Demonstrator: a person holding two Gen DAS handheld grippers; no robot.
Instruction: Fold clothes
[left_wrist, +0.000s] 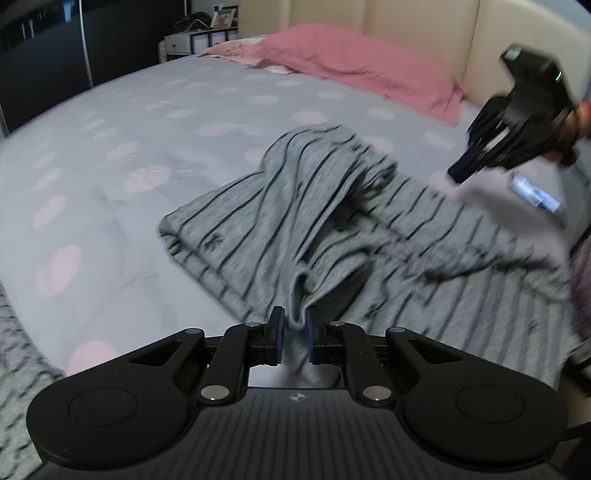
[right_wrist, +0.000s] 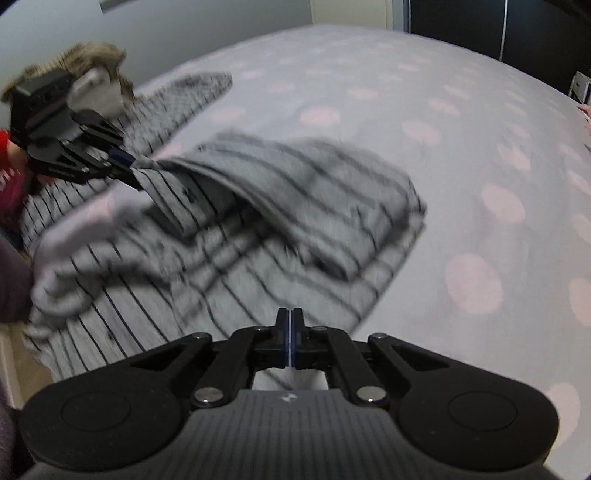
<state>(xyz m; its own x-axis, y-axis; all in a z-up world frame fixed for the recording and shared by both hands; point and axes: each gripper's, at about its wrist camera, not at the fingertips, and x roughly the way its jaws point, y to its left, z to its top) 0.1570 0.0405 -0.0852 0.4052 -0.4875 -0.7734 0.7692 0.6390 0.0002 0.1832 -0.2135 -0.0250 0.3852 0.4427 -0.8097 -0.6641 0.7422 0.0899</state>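
Observation:
A grey garment with thin dark stripes (left_wrist: 314, 206) lies partly folded on the bed; it also shows in the right wrist view (right_wrist: 295, 206). My left gripper (left_wrist: 294, 325) is shut on a bunched edge of the garment and holds it lifted. It shows from the side in the right wrist view (right_wrist: 127, 162) with cloth in its tips. My right gripper (right_wrist: 290, 328) is shut with its pads together and nothing between them. It hovers above the garment's right side in the left wrist view (left_wrist: 458, 173).
The bed sheet (left_wrist: 147, 122) is pale blue with pink dots. A pink pillow (left_wrist: 351, 62) lies against a cream headboard (left_wrist: 406, 26). A dark wardrobe (left_wrist: 74, 44) and white shelf (left_wrist: 192, 40) stand beyond the bed. A second striped cloth (left_wrist: 14, 350) lies at the left edge.

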